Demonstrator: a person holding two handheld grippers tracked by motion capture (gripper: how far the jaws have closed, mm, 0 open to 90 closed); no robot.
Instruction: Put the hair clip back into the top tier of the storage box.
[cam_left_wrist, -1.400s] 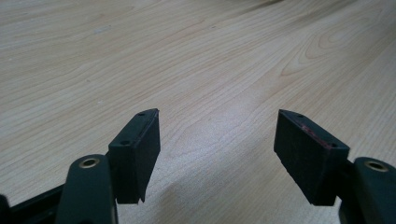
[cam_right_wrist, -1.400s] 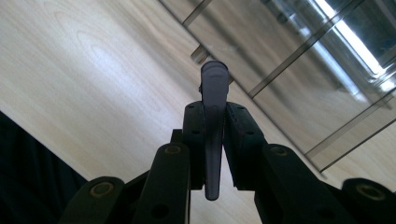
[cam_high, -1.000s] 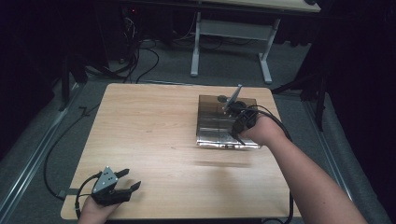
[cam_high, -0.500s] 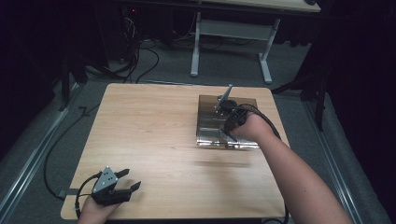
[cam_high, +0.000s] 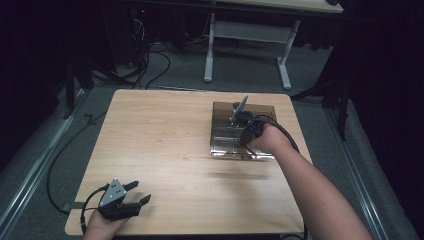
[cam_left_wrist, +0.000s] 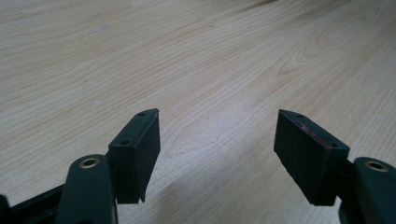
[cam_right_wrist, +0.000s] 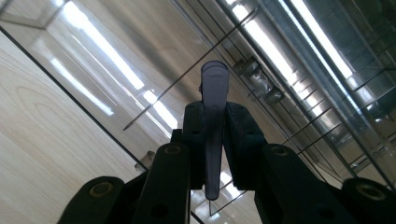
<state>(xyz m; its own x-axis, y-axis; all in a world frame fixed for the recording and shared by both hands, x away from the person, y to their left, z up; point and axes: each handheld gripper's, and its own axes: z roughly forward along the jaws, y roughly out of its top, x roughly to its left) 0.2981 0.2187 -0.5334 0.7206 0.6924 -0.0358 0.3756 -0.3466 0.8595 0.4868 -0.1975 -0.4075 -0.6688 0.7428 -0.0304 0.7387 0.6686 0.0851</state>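
1. We see the clear organizer tray on the right half of the wooden table, its far wall near the table's far edge and its right side close to the right edge.
2. Our right gripper sits over that tray. In the right gripper view its jaws are clamped on a thin, flat translucent piece that stands up between them, above the tray's glossy dividers.
3. Our left gripper rests at the near left corner, just inside the near edge, well apart from the tray. Its jaws are spread wide with bare wood between them.
4. The broad middle and left of the tabletop lie bare between the two grippers.
5. The surface is pale, grained wood. Grey carpet surrounds the table, cables trail on it beyond the far left, and the white legs of another table stand behind, with the room dark around.
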